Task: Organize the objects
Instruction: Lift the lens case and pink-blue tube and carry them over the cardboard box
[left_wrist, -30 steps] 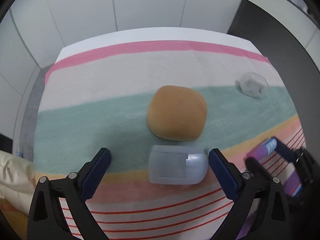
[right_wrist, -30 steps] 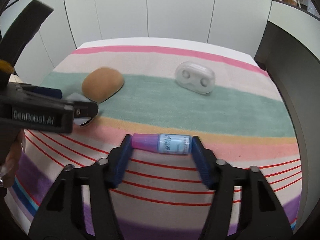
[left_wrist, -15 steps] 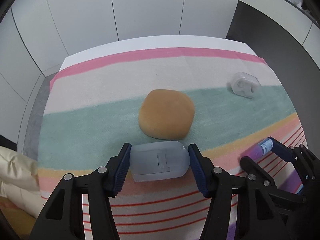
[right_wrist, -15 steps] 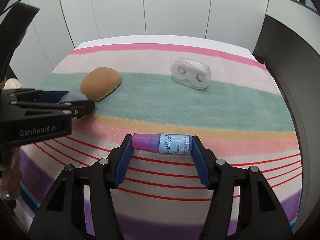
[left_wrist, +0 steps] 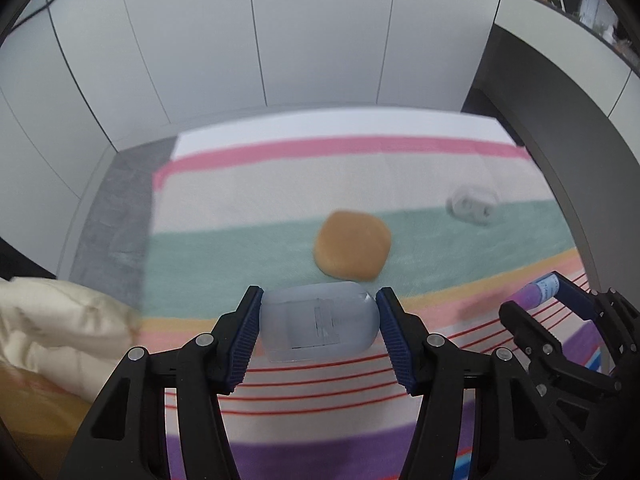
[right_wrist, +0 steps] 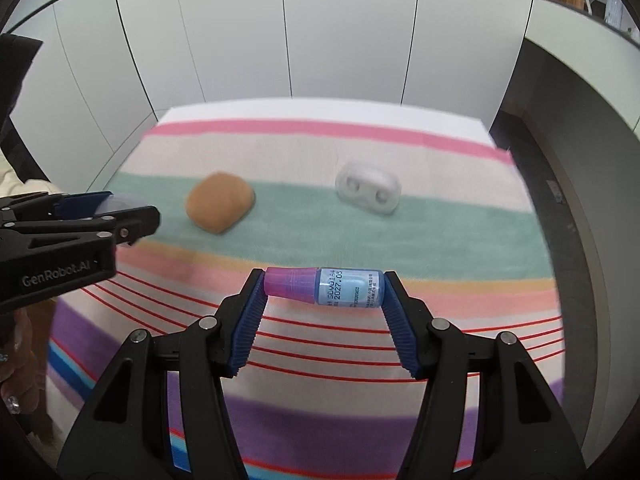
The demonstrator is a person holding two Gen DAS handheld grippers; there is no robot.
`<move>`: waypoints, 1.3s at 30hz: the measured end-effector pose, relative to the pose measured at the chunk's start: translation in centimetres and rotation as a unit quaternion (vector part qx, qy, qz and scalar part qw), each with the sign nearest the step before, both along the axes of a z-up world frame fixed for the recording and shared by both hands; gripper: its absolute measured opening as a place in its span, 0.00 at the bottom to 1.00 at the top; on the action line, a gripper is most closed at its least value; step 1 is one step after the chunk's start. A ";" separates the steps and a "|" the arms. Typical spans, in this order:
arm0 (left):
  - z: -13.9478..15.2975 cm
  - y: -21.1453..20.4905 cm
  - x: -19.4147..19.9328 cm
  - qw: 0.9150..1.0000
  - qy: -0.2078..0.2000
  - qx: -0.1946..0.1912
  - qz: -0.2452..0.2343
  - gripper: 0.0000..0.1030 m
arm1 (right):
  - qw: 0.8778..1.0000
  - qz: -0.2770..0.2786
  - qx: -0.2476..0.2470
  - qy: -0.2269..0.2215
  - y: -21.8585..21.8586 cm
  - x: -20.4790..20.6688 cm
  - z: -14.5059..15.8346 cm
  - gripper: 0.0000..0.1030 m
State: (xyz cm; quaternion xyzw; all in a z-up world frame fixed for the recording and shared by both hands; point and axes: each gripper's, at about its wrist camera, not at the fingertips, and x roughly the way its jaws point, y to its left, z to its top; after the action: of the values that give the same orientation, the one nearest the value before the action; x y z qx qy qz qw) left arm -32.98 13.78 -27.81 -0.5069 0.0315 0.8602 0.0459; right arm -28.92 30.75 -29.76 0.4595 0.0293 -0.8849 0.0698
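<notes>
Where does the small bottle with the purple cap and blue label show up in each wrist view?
Left wrist: small purple-capped, blue-labelled bottle at far right edge, clamped in the right gripper.
Right wrist: bottle at centre, lying sideways between the jaws.
Shared landmark: tan rounded bun-shaped object on the green stripe.

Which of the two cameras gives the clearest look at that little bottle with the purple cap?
The right wrist view. There the bottle lies sideways, front and centre between the right gripper fingers, with its cap and printed label visible. In the left wrist view, only the bottle's end peeks out at the far right edge, small and mostly hidden by that gripper.
</notes>
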 end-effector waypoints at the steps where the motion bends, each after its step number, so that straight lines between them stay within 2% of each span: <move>1: 0.8 -0.1 0.2 1.000 0.005 -0.001 0.001 0.57 | 1.000 0.000 0.001 0.002 0.0 0.1 0.7 0.58; 9: 11.2 -0.7 3.0 0.998 0.051 0.007 0.027 0.57 | 0.999 0.009 0.005 0.034 -0.1 0.7 9.0 0.58; 12: 14.1 -0.9 3.9 0.997 0.057 0.016 0.043 0.57 | 0.999 -0.001 -0.001 0.039 0.1 1.3 12.2 0.58; 17: 18.0 -0.6 6.2 0.995 0.083 0.010 0.046 0.57 | 0.998 -0.007 -0.015 0.055 0.8 2.4 17.2 0.58; 21: 19.5 -0.1 7.7 0.996 0.082 0.001 0.045 0.57 | 0.998 -0.003 -0.016 0.066 1.1 3.5 20.0 0.58; 27: 20.1 -0.1 9.4 0.996 0.073 0.007 0.051 0.57 | 0.998 0.002 -0.017 0.068 1.6 4.9 21.6 0.58; 32: 20.6 -0.2 10.6 0.995 0.076 -0.009 0.058 0.57 | 0.998 0.005 -0.021 0.058 2.2 5.7 21.6 0.58; 39: 22.7 -0.7 15.5 0.994 0.089 0.005 0.070 0.57 | 0.998 0.014 -0.031 0.047 3.6 9.2 21.8 0.59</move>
State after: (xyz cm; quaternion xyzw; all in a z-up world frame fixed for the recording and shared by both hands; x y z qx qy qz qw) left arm -17.49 13.09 -5.07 -0.4289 -0.0042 0.9032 -0.0153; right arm -19.71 34.34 -8.01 0.4149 0.0111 -0.9048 0.0950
